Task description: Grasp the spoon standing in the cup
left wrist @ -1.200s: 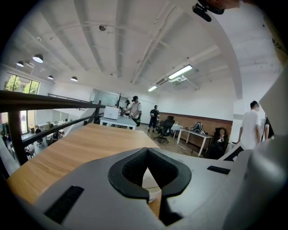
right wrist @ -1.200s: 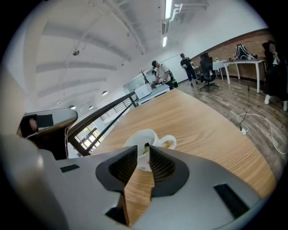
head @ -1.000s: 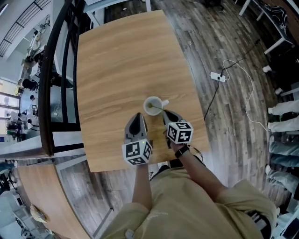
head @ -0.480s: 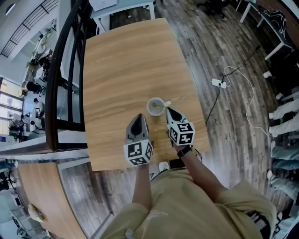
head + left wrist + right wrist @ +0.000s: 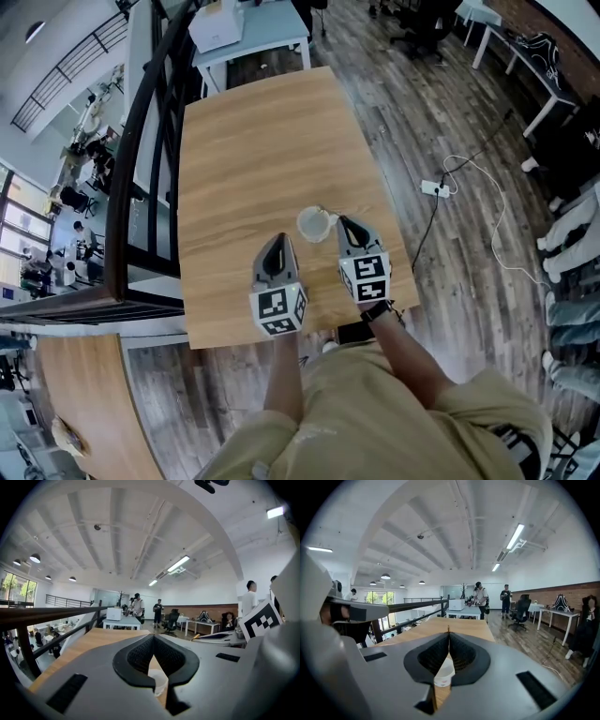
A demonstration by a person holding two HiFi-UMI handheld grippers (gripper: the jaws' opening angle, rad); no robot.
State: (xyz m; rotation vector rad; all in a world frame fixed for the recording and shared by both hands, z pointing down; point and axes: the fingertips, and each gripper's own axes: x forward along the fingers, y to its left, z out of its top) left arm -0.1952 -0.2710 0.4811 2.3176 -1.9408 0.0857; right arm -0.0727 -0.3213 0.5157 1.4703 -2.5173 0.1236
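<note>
A small white paper cup (image 5: 313,224) stands on the wooden table (image 5: 262,141), near its front right. A thin spoon (image 5: 325,215) leans out of the cup toward the right. My right gripper (image 5: 343,222) is at the cup's right rim with its jaws together on the spoon handle. In the right gripper view a sliver of the handle (image 5: 448,628) sticks up at the closed jaw tips (image 5: 448,634), and the cup (image 5: 443,674) shows below. My left gripper (image 5: 278,240) rests just in front of the cup, shut and holding nothing. Its view shows the cup (image 5: 158,682) under the closed jaws (image 5: 153,639).
A black railing (image 5: 141,150) runs along the table's left side. A white table with a box (image 5: 246,33) stands beyond the far end. A power strip with cable (image 5: 433,187) lies on the floor to the right. People's legs (image 5: 572,234) show at the right edge.
My right gripper has moved slightly forward to the cup's right rim and its jaws have come together on the spoon handle. The left gripper has stayed in place.
</note>
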